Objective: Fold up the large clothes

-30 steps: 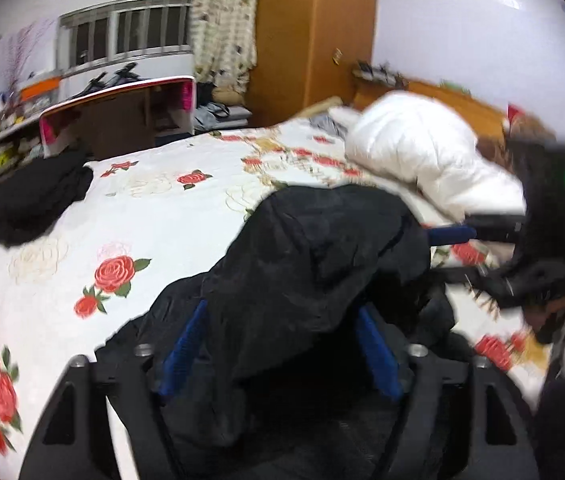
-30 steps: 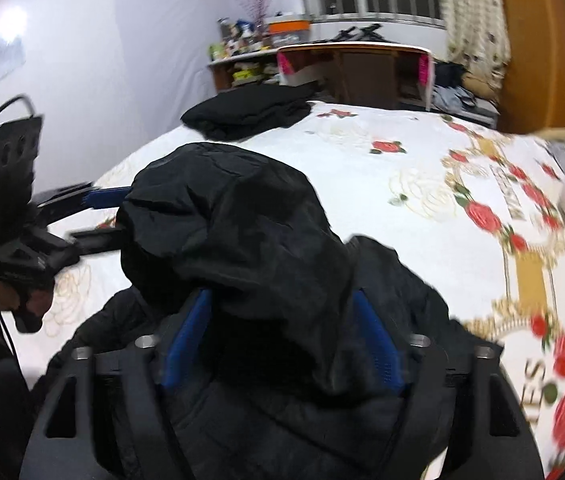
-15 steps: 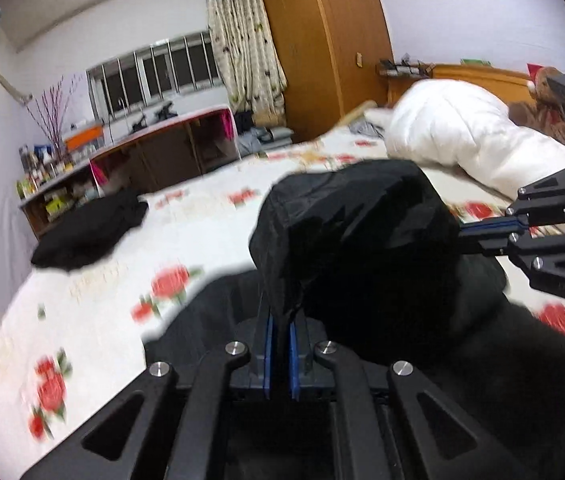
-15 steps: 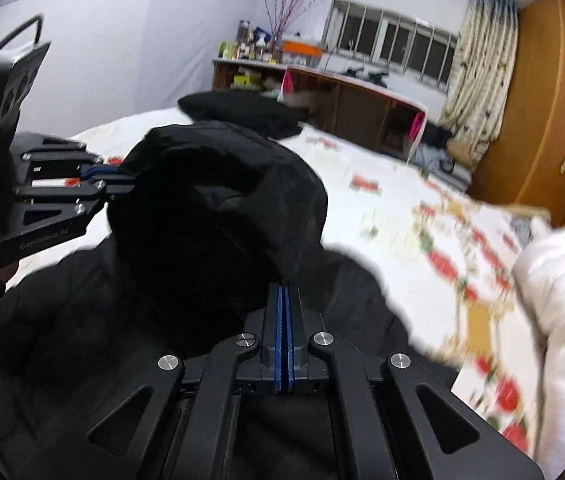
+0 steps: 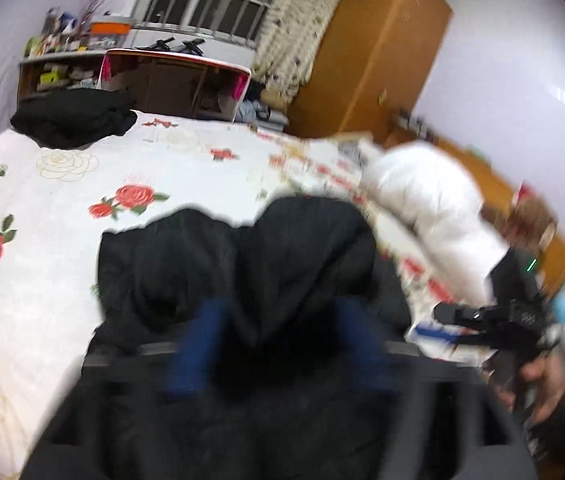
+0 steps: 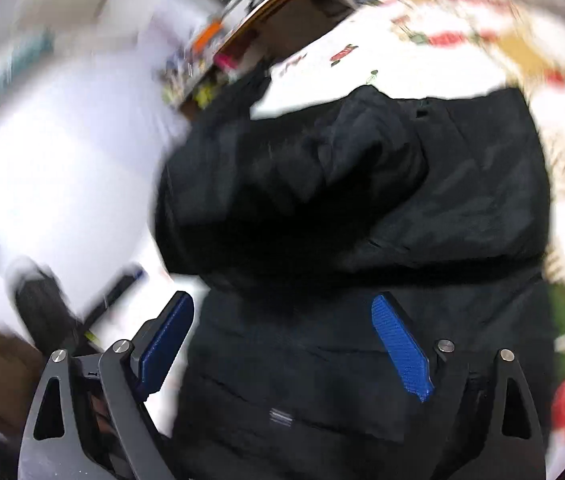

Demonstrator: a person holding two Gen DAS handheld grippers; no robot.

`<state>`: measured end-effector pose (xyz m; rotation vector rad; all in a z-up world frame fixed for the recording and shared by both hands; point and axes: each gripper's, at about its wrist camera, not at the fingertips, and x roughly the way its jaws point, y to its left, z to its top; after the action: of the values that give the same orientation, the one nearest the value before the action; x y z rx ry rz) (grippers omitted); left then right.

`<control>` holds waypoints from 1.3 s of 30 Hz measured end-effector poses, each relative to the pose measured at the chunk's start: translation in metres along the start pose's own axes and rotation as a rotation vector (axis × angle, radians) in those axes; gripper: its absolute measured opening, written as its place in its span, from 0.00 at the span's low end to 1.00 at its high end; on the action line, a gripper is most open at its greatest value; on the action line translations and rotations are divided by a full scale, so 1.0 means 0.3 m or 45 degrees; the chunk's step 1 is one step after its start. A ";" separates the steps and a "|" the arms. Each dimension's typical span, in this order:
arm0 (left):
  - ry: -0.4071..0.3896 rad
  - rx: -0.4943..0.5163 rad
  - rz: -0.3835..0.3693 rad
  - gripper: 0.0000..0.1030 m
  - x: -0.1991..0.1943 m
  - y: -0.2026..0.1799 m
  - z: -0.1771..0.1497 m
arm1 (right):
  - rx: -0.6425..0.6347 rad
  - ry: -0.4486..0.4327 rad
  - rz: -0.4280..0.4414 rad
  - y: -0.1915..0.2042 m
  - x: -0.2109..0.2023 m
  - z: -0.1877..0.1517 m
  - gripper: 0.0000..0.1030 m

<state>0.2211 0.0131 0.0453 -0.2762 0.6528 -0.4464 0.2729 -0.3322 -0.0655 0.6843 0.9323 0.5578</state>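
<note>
Two views: both blurred by motion, the right wrist view heavily.
Bed (image 5: 62,200): covered w/ a white sheet printed w/ red roses; nearly all of the left wrist view is filled by it.
Black jacket (image 5: 242,280): large padded garment, laid on the bed at the near edge, bunched into two humps in the left wrist view; seen again in the right wrist view (image 6: 362,200) w/ an upper layer lying over the lower part.
White duvet (image 5: 430,204): heaped on the bed to the right of the jacket, apart from it.
Wardrobe (image 5: 374,52): orange-brown wood, set against the far wall beyond the bed.
Dark clothes pile (image 5: 74,118): placed at the far left corner of the bed, well apart from the jacket.
Left gripper (image 5: 278,344): jaws spread wide, just opened from fully together; blue pads blurred, fabric seen between them but not pinched.
Right gripper (image 6: 286,344): jaws wide apart, just opened likewise; jacket seen between the blue pads, not pressed by them; also seen at the right edge of the left wrist view (image 5: 494,320), held by a hand (image 5: 542,384).
</note>
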 end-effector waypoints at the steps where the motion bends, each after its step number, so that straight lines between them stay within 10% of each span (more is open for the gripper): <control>1: -0.020 -0.024 -0.015 0.81 0.012 0.000 0.037 | 0.111 -0.028 0.063 -0.023 -0.001 0.026 0.89; 8: 0.171 -0.196 -0.152 0.76 0.289 0.020 0.199 | 0.655 0.020 0.261 -0.158 0.145 0.138 0.86; 11: 0.212 -0.178 -0.208 0.36 0.351 -0.009 0.209 | 0.646 0.013 0.246 -0.158 0.202 0.169 0.07; 17: 0.220 0.065 -0.293 0.23 0.347 -0.134 0.115 | 0.323 -0.126 0.326 -0.085 0.124 0.210 0.06; 25: 0.483 0.197 -0.131 0.21 0.441 -0.151 -0.243 | 0.371 0.035 -0.089 -0.297 0.028 -0.010 0.20; 34: 0.461 0.117 -0.075 0.21 0.400 -0.142 -0.240 | -0.151 -0.209 -0.208 0.117 -0.083 0.146 0.30; 39: 0.376 0.082 -0.055 0.21 0.287 -0.126 -0.210 | -0.131 -0.078 -0.447 -0.028 0.103 0.152 0.28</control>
<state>0.2300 -0.0679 -0.0332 -0.1641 0.9203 -0.5549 0.3284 -0.3292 -0.0690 0.4295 0.9341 0.2696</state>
